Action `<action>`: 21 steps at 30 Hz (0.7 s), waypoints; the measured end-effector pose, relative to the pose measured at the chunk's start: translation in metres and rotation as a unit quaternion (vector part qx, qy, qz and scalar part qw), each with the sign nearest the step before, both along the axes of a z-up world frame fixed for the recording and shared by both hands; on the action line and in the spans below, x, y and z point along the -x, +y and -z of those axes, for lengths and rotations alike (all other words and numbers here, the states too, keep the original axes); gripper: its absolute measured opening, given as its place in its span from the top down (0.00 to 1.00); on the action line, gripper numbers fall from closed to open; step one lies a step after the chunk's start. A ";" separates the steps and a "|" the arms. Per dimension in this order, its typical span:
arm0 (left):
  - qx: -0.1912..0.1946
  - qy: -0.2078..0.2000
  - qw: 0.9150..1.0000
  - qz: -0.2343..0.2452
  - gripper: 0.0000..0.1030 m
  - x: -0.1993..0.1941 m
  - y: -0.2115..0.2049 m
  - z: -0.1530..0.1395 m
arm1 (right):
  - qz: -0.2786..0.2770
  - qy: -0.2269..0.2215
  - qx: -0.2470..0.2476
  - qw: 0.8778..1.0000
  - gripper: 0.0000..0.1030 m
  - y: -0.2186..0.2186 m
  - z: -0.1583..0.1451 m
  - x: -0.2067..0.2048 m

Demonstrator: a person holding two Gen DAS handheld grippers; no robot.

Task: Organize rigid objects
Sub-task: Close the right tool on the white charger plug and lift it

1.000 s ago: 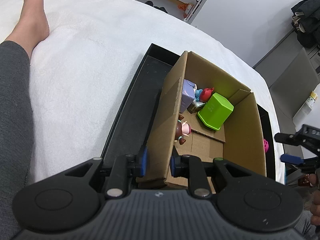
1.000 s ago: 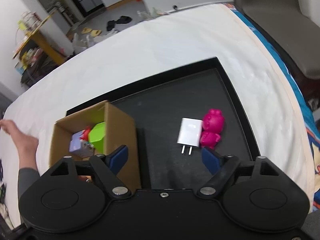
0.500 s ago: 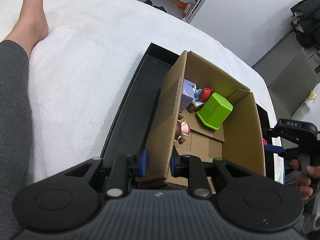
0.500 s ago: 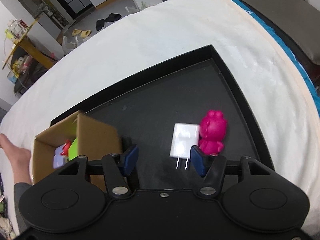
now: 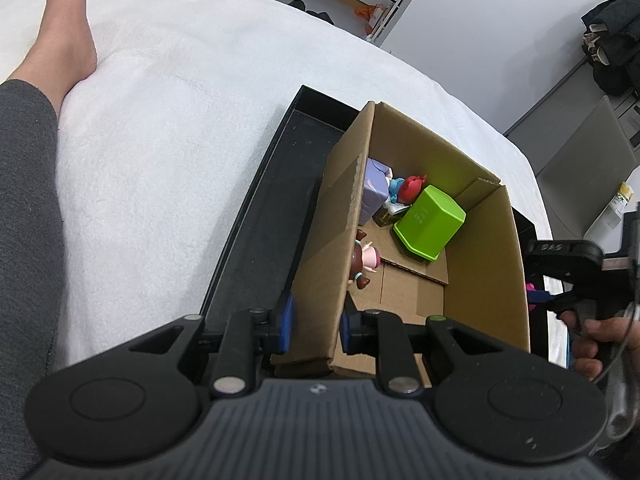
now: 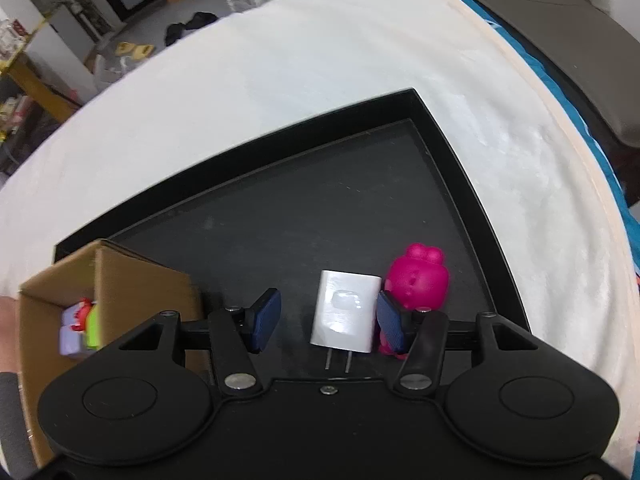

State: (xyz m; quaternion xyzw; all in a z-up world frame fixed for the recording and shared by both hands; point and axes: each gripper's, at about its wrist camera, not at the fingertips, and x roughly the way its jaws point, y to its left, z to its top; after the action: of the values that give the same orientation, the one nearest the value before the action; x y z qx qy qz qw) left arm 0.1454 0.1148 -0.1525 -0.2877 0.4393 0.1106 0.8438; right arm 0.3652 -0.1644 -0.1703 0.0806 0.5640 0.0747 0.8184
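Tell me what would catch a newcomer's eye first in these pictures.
Probably the bright pink figurine beside the white charger plug on the black tray, with the right gripper closing around the plug. Next, the lime-green container in the cardboard box, whose wall the left gripper clamps.

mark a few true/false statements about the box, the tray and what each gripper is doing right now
1. The left gripper is clamped on a wall of the cardboard box. True.
2. The white charger is already inside the box. False: it lies on the black tray, between the right gripper's pads.
3. The right gripper grips the charger firmly. False: its jaws have just been closing, but one pad is clear of it.
4. The pink figure sits right beside the charger on the tray. True.
5. The green container lies in the box with other toys. True.
6. The box stands off the tray on the white blanket. False: it stands on the tray.
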 end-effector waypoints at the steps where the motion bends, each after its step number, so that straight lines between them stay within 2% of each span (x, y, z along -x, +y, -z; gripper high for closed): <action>1: 0.000 0.000 1.000 0.000 0.80 0.000 0.000 0.000 | 0.001 0.002 0.005 1.000 0.49 0.002 0.003 0.000; 3: 0.002 0.000 1.000 0.000 0.80 0.000 0.000 0.000 | -0.003 0.012 0.022 1.000 0.50 0.008 0.012 0.000; 6: 0.008 -0.001 1.000 -0.002 0.80 0.001 0.002 0.001 | -0.005 0.016 0.043 0.999 0.62 0.014 0.021 0.003; 14: 0.003 0.000 1.000 -0.002 0.80 0.000 0.000 0.001 | -0.036 0.009 0.044 0.998 0.64 0.021 0.011 0.010; 21: -0.001 0.001 1.000 -0.003 0.80 0.000 -0.002 0.001 | -0.055 -0.009 0.031 0.998 0.65 0.019 -0.011 0.021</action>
State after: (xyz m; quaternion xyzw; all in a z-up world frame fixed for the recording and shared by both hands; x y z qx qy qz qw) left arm 0.1450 0.1131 -0.1536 -0.2882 0.4394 0.1140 0.8432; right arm 0.3437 -0.1456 -0.1588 0.0235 0.5626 0.1032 0.8199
